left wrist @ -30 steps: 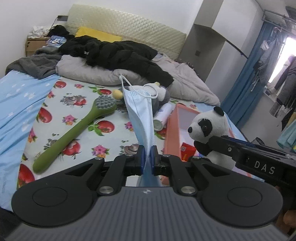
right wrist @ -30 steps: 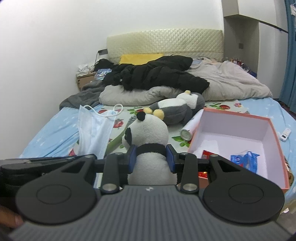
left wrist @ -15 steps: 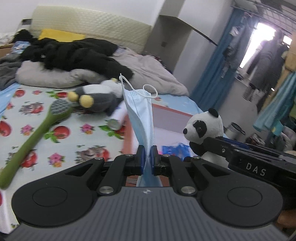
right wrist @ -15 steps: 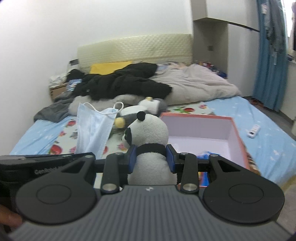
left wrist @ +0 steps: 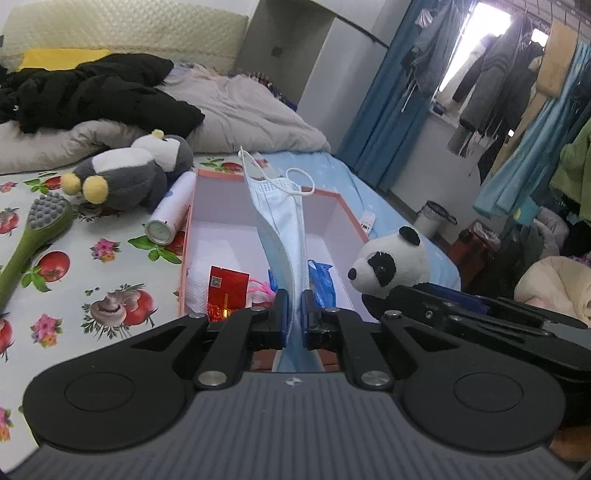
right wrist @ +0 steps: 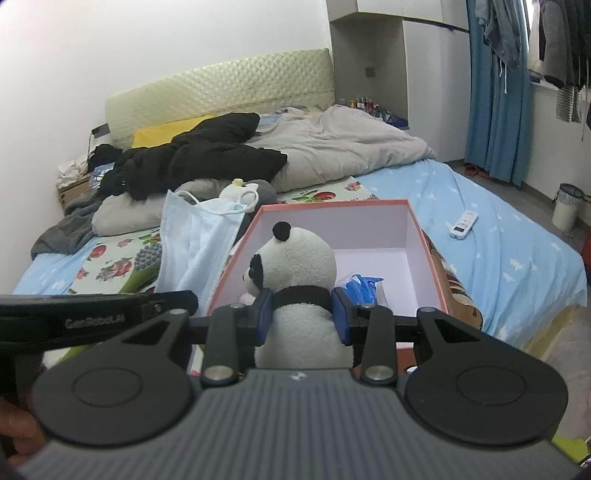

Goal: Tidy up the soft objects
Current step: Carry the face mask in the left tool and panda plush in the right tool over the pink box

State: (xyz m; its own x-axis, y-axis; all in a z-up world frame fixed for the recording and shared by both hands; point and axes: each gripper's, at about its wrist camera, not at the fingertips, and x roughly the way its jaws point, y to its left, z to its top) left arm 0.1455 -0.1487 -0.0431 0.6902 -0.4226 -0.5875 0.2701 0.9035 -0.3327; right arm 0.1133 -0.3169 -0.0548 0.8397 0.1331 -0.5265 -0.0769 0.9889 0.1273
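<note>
Both grippers have swung from over the fruit-print sheet to above the pink-rimmed box (left wrist: 192,221). The left gripper (left wrist: 291,314) pinches a pleated blue face mask (left wrist: 284,229) standing upright; the right gripper (right wrist: 302,314) clamps a fuzzy plush panda (right wrist: 295,266) at its black collar.

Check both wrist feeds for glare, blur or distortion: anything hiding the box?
Left wrist view: window blown out, fisheye bends the edges, face mask splits the pink box. Right wrist view: evenly lit, sharp; panda plush covers the near wall.
</note>
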